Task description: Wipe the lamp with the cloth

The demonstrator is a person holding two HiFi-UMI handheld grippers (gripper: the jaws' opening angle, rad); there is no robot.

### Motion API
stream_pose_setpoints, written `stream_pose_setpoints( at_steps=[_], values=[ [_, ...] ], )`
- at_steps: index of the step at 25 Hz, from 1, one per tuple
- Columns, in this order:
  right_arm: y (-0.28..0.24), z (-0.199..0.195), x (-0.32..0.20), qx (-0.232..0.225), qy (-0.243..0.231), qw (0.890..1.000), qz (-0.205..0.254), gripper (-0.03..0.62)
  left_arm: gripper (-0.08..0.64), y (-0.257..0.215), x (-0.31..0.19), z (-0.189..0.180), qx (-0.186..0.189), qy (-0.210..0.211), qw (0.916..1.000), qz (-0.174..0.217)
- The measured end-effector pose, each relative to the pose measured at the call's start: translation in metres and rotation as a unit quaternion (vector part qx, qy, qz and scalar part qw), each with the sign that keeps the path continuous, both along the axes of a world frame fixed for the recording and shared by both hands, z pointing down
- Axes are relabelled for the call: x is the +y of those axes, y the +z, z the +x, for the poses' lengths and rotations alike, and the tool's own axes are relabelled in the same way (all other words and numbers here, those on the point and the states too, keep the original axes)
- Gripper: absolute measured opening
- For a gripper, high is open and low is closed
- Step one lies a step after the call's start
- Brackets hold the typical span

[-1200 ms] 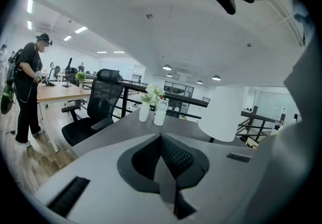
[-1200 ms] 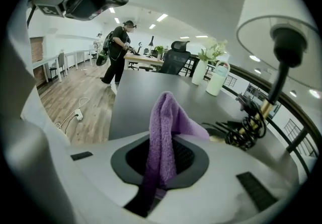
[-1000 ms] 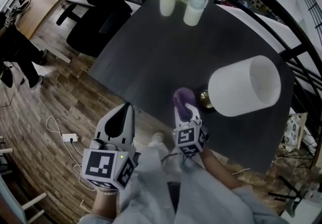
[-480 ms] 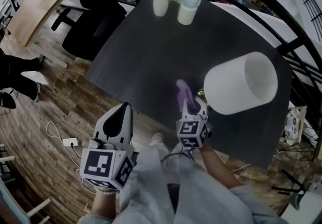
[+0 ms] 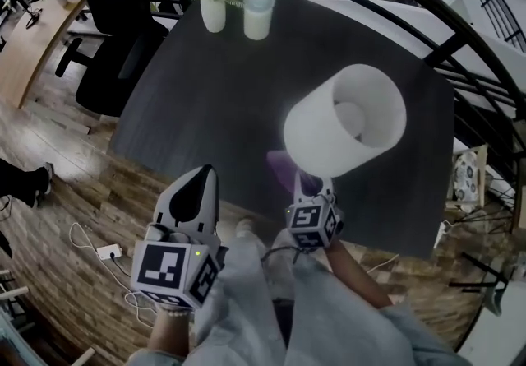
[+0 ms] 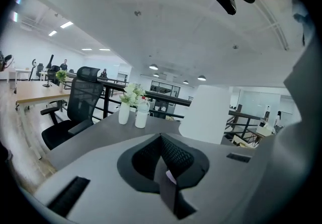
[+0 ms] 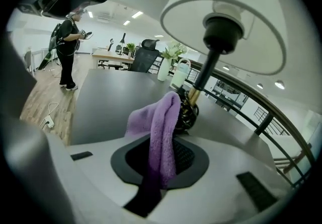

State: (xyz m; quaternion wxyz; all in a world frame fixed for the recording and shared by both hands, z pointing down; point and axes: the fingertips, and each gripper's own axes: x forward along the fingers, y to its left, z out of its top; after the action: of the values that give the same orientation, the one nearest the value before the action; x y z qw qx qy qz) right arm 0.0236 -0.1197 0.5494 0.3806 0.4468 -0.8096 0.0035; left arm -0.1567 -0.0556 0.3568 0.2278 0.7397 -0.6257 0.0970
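Right gripper view shows lamp stem (image 7: 205, 67) beside clamped cloth (image 7: 163, 132); head view cannot.

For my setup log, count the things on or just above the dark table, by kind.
lamp: 1
vase of flowers: 1
white bottle: 1
purple cloth: 1
Total: 4

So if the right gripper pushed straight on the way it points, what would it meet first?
Likely the dark base of the white-shaded lamp, right beyond the purple fleecy cloth clamped in the right gripper; depth is uncertain.
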Motion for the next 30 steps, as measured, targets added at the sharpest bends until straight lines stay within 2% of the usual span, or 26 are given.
stream_pose_setpoints(
  at_steps=[9, 15, 19, 26, 30],
  values=[
    [0.003, 0.071, -0.003, -0.001, 0.029, 0.999, -0.016, 0.05, 0.012, -0.006, -0.012, 0.043, 0.002, 0.002, 1.0, 0.005],
    [-0.016, 0.103, -0.013, -0.054, 0.041, 0.997, -0.036, 0.049, 0.012, -0.007, -0.018, 0.061, -0.003, -0.001, 0.9999, 0.01],
    [-0.042, 0.116, -0.019, -0.091, 0.05, 0.994, -0.036, 0.049, 0.012, -0.007, -0.018, 0.072, -0.009, 0.001, 1.0, 0.005],
    [-0.092, 0.129, -0.018, -0.147, 0.042, 0.988, -0.023, 0.049, 0.012, -0.01, -0.023, 0.09, -0.009, -0.003, 0.9997, 0.022],
    [-0.113, 0.132, -0.019, -0.184, 0.037, 0.982, -0.021, 0.049, 0.012, -0.009, -0.021, 0.102, -0.014, -0.002, 0.9999, 0.002]
  ],
)
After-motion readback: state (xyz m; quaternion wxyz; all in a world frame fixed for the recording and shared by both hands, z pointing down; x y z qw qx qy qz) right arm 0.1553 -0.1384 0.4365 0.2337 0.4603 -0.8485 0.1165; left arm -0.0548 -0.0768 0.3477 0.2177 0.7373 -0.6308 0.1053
